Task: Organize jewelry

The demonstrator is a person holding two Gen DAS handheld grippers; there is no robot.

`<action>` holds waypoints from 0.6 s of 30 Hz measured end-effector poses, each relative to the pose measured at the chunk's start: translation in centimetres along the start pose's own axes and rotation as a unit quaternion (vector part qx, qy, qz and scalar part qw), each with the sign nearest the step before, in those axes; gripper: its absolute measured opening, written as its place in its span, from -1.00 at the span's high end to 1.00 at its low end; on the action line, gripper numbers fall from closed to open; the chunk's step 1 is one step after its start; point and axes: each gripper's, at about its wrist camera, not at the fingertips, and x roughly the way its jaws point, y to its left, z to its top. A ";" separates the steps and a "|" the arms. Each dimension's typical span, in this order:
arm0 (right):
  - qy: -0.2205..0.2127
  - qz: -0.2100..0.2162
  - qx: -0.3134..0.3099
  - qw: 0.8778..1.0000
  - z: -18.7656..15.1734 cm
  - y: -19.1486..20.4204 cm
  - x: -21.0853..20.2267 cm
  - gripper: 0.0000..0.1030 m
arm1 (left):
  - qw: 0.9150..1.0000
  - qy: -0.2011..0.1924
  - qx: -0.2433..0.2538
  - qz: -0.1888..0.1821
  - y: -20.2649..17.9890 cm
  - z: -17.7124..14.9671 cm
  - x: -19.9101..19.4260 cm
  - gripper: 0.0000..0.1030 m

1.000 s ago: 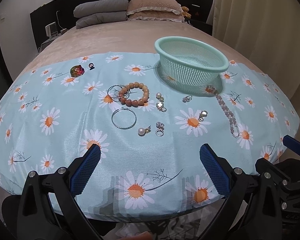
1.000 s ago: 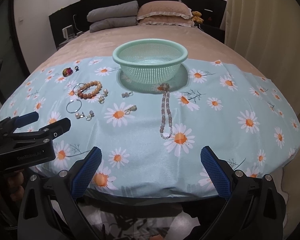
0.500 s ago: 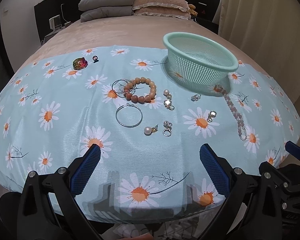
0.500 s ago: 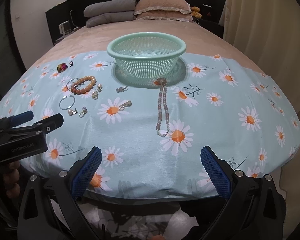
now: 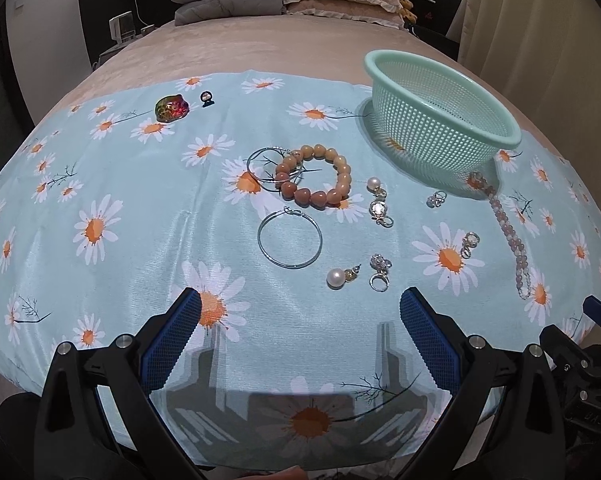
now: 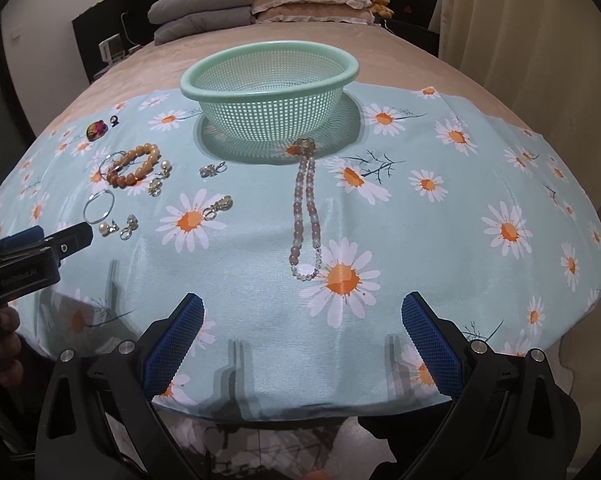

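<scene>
I hold the left gripper (image 5: 300,320) low over the near edge of the daisy cloth (image 5: 112,184), its blue pads (image 5: 172,336) spread wide with nothing between them. The right gripper (image 6: 302,322) sits likewise over the cloth's near edge, pads (image 6: 430,340) wide apart and empty. From the right wrist view I see the left gripper's side at the left border, its tip near the pearl earring (image 6: 105,227). The jewelry lies loose on the cloth. An amber bracelet (image 5: 314,178) overlaps a hoop (image 5: 274,164); a second hoop (image 5: 290,238) lies just in front of them, apart. The pearl earring (image 5: 338,277) and a crystal earring (image 5: 379,272) lie closest to the left gripper. A drop earring (image 5: 378,202) lies right of the bracelet. Two small crystal pieces (image 5: 436,199) (image 5: 469,242) lie farther right. A pink bead necklace (image 6: 306,208) stretches from the foot of the basket (image 6: 268,80) toward the right gripper. The green basket stands upright at the cloth's far edge; I see nothing inside it. An iridescent brooch (image 5: 171,107) and a small dark charm (image 5: 207,99) lie at the far left, well apart from the rest.
</scene>
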 end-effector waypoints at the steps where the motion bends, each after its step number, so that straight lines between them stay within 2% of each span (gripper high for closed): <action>1: 0.002 -0.001 0.000 1.000 0.2 0.0 0.3 -0.85 | 1.000 0.001 -0.002 0.001 0.1 0.2 0.3 -0.89; 15: 0.030 -0.015 0.006 0.999 3.0 -0.9 6.3 -0.85 | 0.999 0.028 0.010 0.012 1.1 2.2 5.0 -0.90; 18: 0.035 -0.003 0.014 0.999 3.0 -1.2 7.4 -0.87 | 0.998 0.033 0.039 0.037 0.3 2.0 6.0 -0.91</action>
